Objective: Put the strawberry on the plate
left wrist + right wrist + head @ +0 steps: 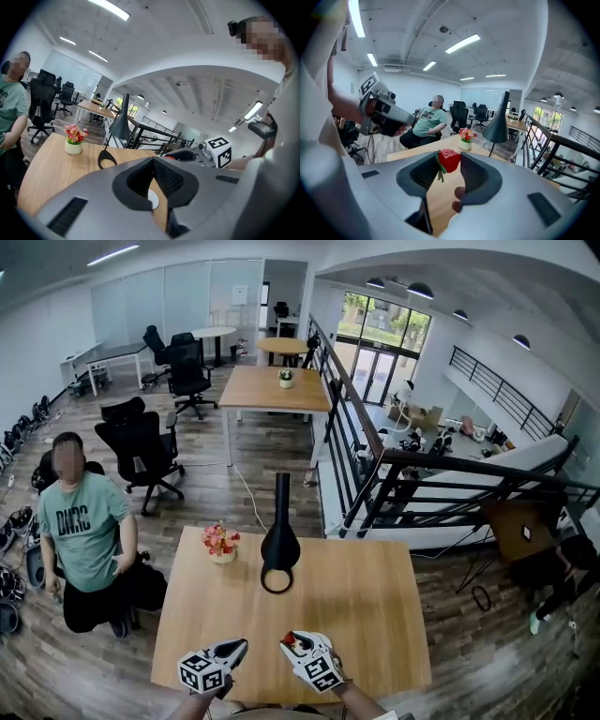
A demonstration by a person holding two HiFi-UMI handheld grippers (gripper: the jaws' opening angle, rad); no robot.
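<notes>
Red and just the one: the strawberry [449,160] sits pinched between the right gripper's [449,163] pads. Its green cap is against the left pad, the stalk dangles, and the long axis lies across the gap. One black lamp [279,545] ahead. Two grippers hover side by side on the person's side of it, noses toward it and tipped slightly down. The left gripper's [152,171] jaws are pressed together, nothing between them.

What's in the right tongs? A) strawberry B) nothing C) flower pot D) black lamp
A: the right gripper view shows the red strawberry with its green stem pinched between the pads of the right tongs.
</notes>
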